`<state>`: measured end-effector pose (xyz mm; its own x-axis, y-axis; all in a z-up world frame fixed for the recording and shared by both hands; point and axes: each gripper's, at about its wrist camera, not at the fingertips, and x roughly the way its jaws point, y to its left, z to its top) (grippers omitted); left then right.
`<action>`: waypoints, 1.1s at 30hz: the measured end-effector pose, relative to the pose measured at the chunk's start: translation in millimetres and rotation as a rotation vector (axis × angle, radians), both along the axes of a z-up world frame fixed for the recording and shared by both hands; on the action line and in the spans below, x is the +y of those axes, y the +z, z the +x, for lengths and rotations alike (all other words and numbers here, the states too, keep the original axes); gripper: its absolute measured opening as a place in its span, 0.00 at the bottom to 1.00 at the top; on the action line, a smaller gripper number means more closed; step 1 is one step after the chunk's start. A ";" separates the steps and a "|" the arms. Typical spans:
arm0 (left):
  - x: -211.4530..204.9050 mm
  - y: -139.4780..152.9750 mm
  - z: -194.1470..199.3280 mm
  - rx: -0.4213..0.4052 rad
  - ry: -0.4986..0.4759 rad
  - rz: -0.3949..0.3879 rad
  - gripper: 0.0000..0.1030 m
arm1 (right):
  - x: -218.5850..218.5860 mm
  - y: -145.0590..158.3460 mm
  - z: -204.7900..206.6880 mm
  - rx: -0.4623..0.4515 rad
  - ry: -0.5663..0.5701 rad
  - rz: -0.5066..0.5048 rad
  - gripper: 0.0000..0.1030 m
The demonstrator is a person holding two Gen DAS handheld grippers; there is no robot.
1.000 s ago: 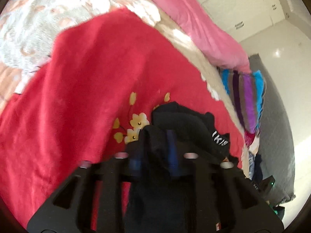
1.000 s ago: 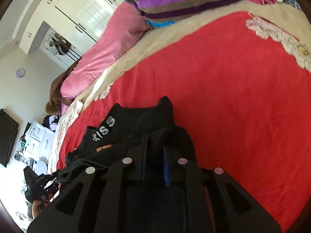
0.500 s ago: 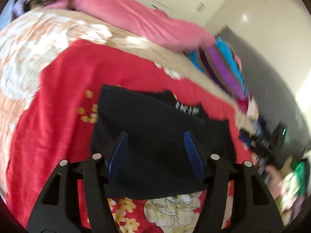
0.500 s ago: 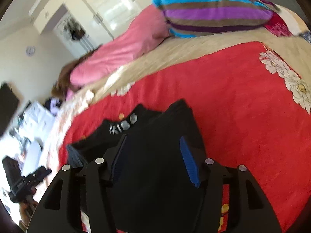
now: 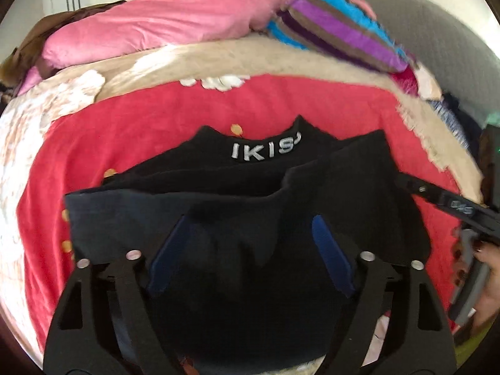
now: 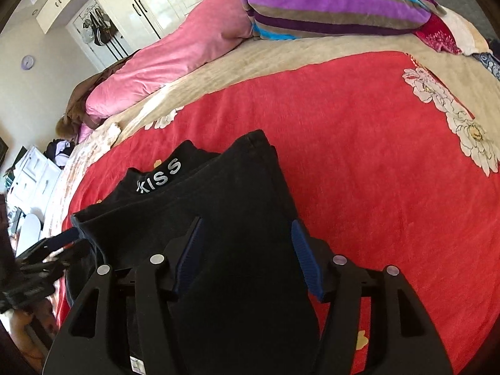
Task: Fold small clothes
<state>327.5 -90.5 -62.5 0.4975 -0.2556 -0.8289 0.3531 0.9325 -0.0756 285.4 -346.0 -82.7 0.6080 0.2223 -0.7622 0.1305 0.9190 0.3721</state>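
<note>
A small black garment (image 5: 237,187) with a white "KISS" waistband lies folded over on the red floral blanket (image 5: 131,125). It also shows in the right wrist view (image 6: 218,193). My left gripper (image 5: 250,243) is open, its blue-padded fingers (image 5: 331,256) spread above the garment's near edge. My right gripper (image 6: 247,253) is open too, over the garment's right part, blue pads (image 6: 304,259) apart. The right gripper's tip (image 5: 453,206) shows at the right of the left wrist view; the left gripper (image 6: 47,250) shows at the left of the right wrist view.
A pink duvet (image 6: 175,50) and a striped purple-blue blanket (image 6: 328,3) lie at the far side of the bed. A beige floral cover (image 5: 56,100) borders the red blanket. White wardrobes (image 6: 140,0) stand beyond.
Both grippers were shut on the black garment a second ago. They have opened, let it go onto the blanket folded over, and drawn back.
</note>
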 end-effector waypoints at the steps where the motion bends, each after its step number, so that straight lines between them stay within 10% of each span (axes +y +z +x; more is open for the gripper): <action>1: -5.6 -5.6 4.0 -0.003 0.017 0.045 0.74 | -0.3 -0.2 0.6 0.001 -0.001 0.004 0.56; 4: -12.7 -16.3 12.1 -0.006 0.036 0.075 0.47 | -1.3 0.3 0.3 0.001 -0.002 0.012 0.56; 5: -14.2 -20.9 15.8 0.009 0.031 0.086 0.04 | -1.8 0.1 0.3 0.001 -0.001 0.013 0.56; 13: -16.5 8.1 35.0 -0.074 0.063 0.049 0.01 | -6.1 -1.8 2.0 -0.001 -0.017 0.013 0.56; 19: -6.5 -34.6 51.5 0.052 0.074 0.045 0.22 | -2.1 -15.3 6.3 0.036 -0.017 -0.075 0.56; 23: 17.5 -15.1 29.3 -0.012 0.093 -0.060 0.59 | -3.4 -16.7 6.6 0.033 -0.019 -0.075 0.56; 33: 132.1 1.3 -59.4 -0.118 0.353 -0.072 0.78 | -10.2 -13.8 4.2 0.033 -0.025 -0.066 0.56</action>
